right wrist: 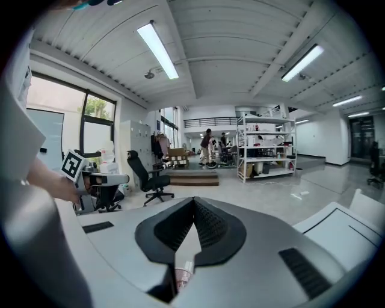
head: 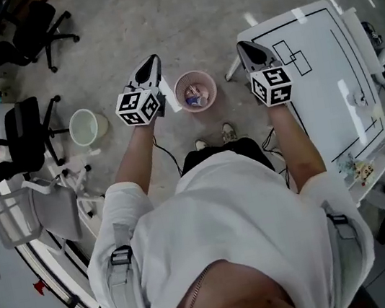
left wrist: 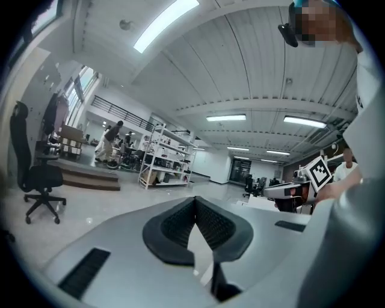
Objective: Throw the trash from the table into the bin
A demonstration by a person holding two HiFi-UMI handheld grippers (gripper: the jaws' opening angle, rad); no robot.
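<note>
A pink bin (head: 180,86) stands on the floor straight below me, with crumpled trash (head: 195,98) inside. My left gripper (head: 152,62) hovers just left of the bin and my right gripper (head: 242,47) just right of it, both raised and pointing away from me. In the left gripper view the left gripper (left wrist: 195,202) has its black pads pressed together with nothing between them. The right gripper (right wrist: 194,202) is likewise shut and empty in its own view, and a bit of pink shows through the gap under its jaws. Each gripper view shows the other gripper off to the side.
A white table (head: 322,55) with black outlines stands at the right, with small items (head: 360,171) at its near corner. A white bucket (head: 85,126) sits on the floor left of the bin. Office chairs (head: 25,134) stand further left. My shoes (head: 227,133) are just behind the bin.
</note>
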